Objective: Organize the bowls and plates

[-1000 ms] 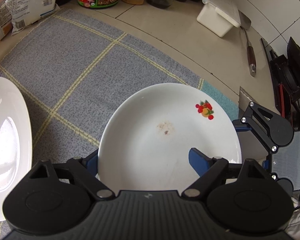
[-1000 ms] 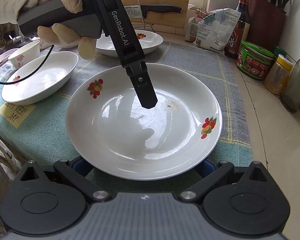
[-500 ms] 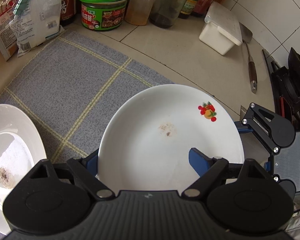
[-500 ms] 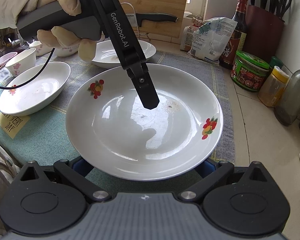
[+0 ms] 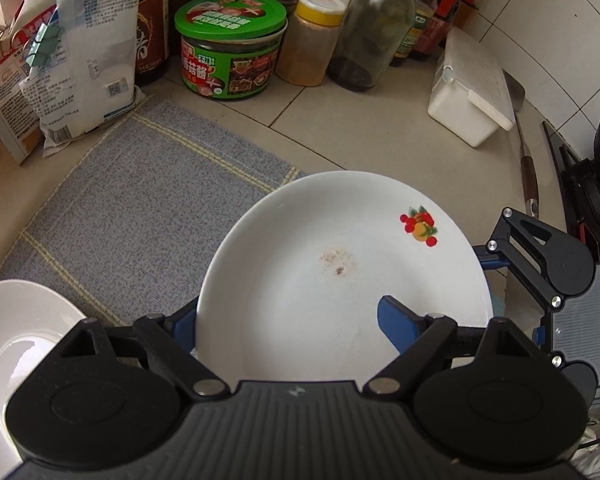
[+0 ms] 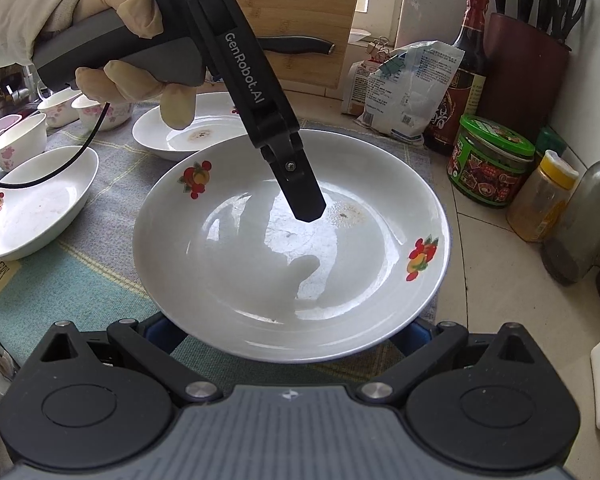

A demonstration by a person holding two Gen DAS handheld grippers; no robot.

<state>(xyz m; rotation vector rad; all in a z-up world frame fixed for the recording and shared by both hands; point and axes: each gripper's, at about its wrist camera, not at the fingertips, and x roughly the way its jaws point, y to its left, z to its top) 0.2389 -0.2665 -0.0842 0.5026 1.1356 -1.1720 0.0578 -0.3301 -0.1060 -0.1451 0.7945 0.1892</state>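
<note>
Plate (image 6: 288, 248) hangs between both tools over the mat's right edge: left tool (image 5: 284, 320) and right tool (image 6: 288, 332) each clenched on opposite rims.

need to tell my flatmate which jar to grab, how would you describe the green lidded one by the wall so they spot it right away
Look along the tiled back wall, past the far edge of the grey checked mat. In the row of bottles there, the green-lidded jar stands between a dark sauce bottle and a yellow-capped spice jar. It is the short, wide one, with a printed green lid and label.
</note>
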